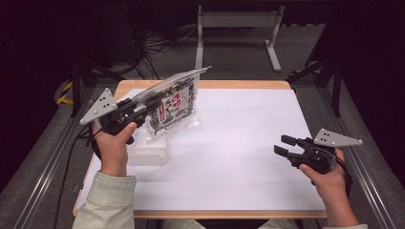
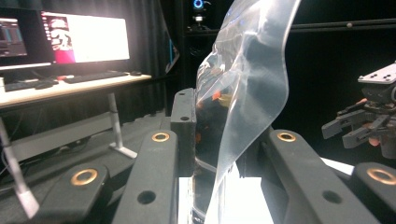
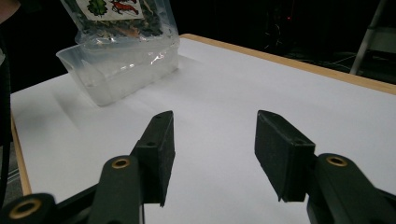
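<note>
A clear plastic snack bag (image 1: 173, 101) with a red and white label hangs upright over the left of the table. My left gripper (image 1: 152, 102) is shut on its upper part. In the left gripper view the bag (image 2: 243, 93) rises between the black jaws. Its lower end dips into a clear plastic container (image 1: 149, 151) on the white sheet, seen in the right gripper view as a bag (image 3: 122, 18) over the container (image 3: 116, 70). My right gripper (image 1: 285, 145) is held open at the right of the table, its fingers (image 3: 159, 149) apart over bare sheet, with nothing between them.
A white sheet (image 1: 229, 157) covers the wooden table (image 1: 200, 84). A white desk frame (image 1: 236, 28) and cables stand on the floor beyond it. In the left gripper view a desk with lit monitors (image 2: 84, 37) stands at the left, and the other gripper (image 2: 369, 121) at the right.
</note>
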`<action>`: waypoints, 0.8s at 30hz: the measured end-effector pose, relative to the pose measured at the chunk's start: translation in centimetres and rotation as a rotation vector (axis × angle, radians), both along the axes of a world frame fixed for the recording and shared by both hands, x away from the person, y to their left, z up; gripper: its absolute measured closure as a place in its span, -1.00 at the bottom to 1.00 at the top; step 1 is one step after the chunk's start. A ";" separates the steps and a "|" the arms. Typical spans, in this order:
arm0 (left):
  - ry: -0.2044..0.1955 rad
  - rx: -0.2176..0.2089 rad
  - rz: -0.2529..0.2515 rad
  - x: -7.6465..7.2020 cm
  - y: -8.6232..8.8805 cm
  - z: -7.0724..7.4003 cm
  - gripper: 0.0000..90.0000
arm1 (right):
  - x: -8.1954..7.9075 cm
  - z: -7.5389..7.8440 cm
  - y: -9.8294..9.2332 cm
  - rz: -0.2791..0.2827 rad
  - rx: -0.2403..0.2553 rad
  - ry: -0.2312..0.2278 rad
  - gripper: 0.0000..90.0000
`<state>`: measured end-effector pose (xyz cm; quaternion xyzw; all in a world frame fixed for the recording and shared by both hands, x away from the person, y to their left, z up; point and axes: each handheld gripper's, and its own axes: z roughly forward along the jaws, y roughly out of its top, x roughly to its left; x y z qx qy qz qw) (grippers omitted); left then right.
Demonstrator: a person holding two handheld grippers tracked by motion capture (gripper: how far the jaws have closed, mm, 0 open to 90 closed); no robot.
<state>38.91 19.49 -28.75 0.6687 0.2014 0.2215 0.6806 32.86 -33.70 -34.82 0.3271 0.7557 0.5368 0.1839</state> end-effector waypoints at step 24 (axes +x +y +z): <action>-0.018 -0.031 0.101 -0.2 4.4 -0.6 0.63 | 0.6 -0.3 1.0 0.025 -0.011 0.002 0.09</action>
